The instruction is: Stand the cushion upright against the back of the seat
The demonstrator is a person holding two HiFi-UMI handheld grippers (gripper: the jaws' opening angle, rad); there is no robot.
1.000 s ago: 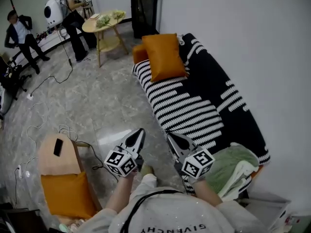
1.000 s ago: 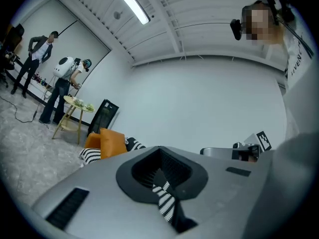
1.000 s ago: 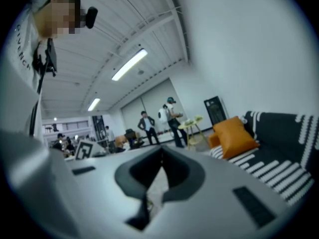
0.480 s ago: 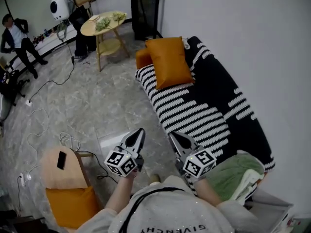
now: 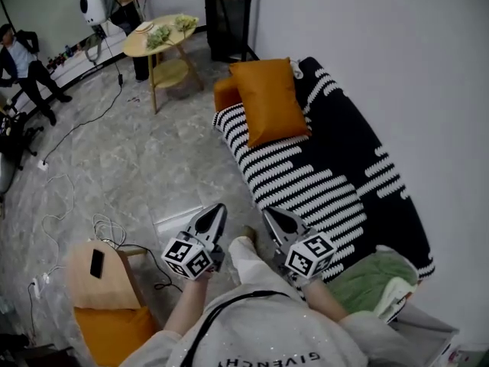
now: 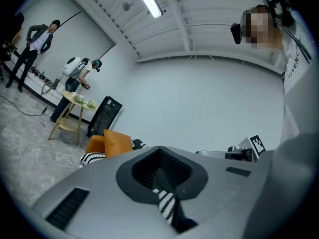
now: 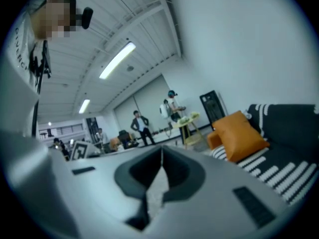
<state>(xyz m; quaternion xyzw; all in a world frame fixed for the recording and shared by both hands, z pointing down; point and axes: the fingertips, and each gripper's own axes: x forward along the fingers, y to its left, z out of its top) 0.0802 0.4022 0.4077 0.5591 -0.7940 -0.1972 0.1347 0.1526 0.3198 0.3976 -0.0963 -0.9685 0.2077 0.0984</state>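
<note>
An orange cushion (image 5: 269,101) lies tilted on the far end of a black-and-white striped sofa (image 5: 306,178), partly over an orange bolster (image 5: 224,92). It also shows in the left gripper view as the cushion (image 6: 117,142) and in the right gripper view as the cushion (image 7: 239,134). My left gripper (image 5: 216,210) and right gripper (image 5: 270,215) are both shut and empty, held side by side over the floor near the sofa's near end, well short of the cushion.
A round wooden side table (image 5: 157,39) stands beyond the sofa, a black cabinet (image 5: 227,14) by the wall. Cables (image 5: 76,205) lie on the marble floor. A chair with an orange cushion (image 5: 107,312) is at lower left, a green blanket (image 5: 367,277) on the sofa's near end. People stand far left.
Both grippers have travelled forward along the sofa, still shut. The orange cushion and sofa now sit lower and nearer in the head view.
</note>
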